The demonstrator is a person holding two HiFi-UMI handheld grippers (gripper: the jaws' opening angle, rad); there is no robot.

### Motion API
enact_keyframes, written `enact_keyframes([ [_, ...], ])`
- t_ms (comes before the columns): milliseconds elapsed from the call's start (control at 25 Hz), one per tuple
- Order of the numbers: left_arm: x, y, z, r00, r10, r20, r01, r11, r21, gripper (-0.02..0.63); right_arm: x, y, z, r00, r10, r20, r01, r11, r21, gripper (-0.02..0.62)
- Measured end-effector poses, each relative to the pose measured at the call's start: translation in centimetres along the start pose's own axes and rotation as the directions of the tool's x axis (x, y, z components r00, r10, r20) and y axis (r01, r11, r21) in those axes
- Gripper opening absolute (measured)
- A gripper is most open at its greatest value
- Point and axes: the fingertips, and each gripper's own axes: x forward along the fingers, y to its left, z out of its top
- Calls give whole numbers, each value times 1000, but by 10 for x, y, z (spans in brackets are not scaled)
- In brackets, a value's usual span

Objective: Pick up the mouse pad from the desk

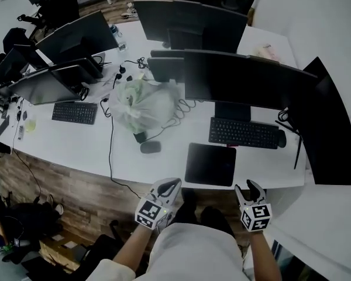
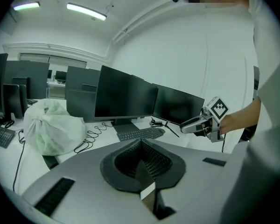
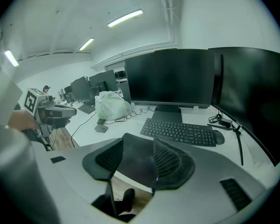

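Nearest, the left gripper [image 1: 171, 186] hangs just off the near edge of the desk [image 1: 88, 142], its jaws pressed together on nothing. To its right, the right gripper [image 1: 250, 187] holds its jaws wide apart and empty. Just beyond both, the black mouse pad [image 1: 210, 164] lies flat by that edge, with a keyboard [image 1: 244, 133] farther back.

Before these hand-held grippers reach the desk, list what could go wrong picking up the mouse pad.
1. The mouse pad lies flat on the desk, so the open right hand-held gripper may skid over it instead of catching an edge.
2. The keyboard sits just behind the pad; a forward push could shove the pad into it.
3. The left hand-held gripper looks shut, so it cannot help grip until opened.
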Motion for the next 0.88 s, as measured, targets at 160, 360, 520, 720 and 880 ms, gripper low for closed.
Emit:
enact_keyframes([
  [160,13,10,-11,999,-24,-24,24,1000,-6,15,17,-4,-12,999,-13,-43,14,1000,19,215],
  [360,35,15,-22,998,-44,-52,42,999,-23,15,42,-14,-31,995,-12,-102,16,999,40,219],
  [520,54,15,-36,996,-49,-79,47,998,-32,15,66,-24,-53,988,-5,-153,13,999,48,229],
  [720,73,17,-51,994,-41,-102,37,998,-41,15,95,-32,-77,975,24,-221,-13,999,51,230],
  [880,92,19,-68,992,-36,-122,28,998,-64,15,116,-41,-94,964,40,-261,-29,998,47,233],
])
